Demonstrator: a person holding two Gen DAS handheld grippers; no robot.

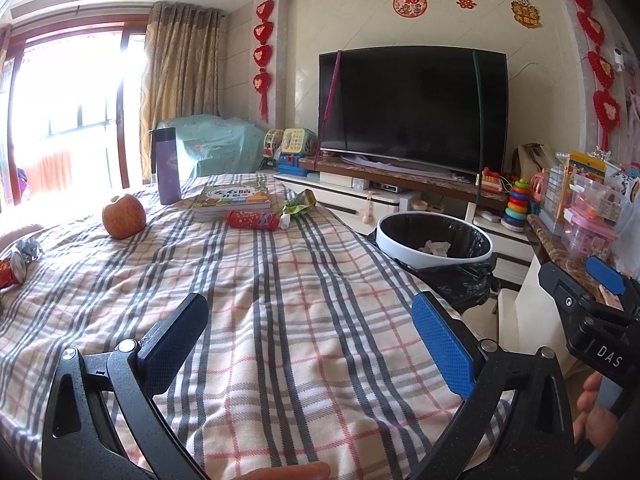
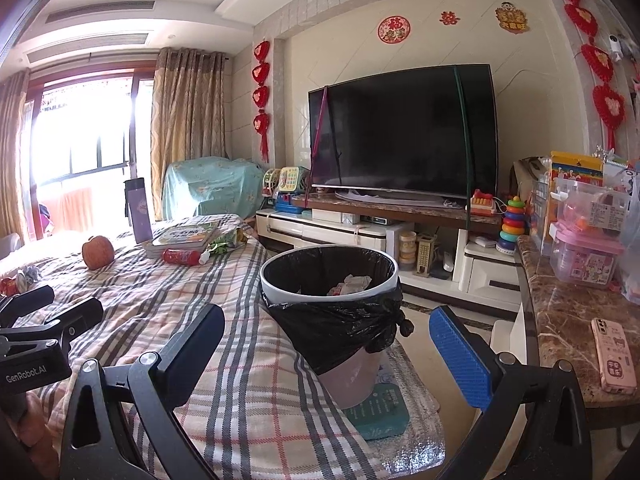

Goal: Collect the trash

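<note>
Both claws spread wide and empty above the plaid-covered bed [image 1: 304, 320]. The left claw [image 1: 310, 342] fills the lower frame of the left wrist view; the right claw [image 2: 326, 354] fills the lower frame of the right wrist view, with the lined trash bin [image 2: 330, 280] standing between its jaws and a little beyond them, beside the bed's edge.

Trash still on the bed lies ahead of both claws, toward the upper left of each frame. A red snack tube [image 1: 252, 220] lies on its side, long axis roughly across the left wrist view, just in front of the stack of books [image 1: 232, 200]; a green wrapper [image 1: 300, 204] lies crumpled just beside its cap end. A crumpled foil-and-red wrapper [image 1: 18, 260] sits at the left edge, well apart from those two.

Count: snack tube, one; green wrapper, one; foil wrapper, one clump; apple [image 1: 123, 216], one; purple bottle [image 1: 168, 166], one; bin, one, with crumpled paper already inside.

Judged nearer: the left claw to the edge wrapper, and the right claw to the bin.
</note>
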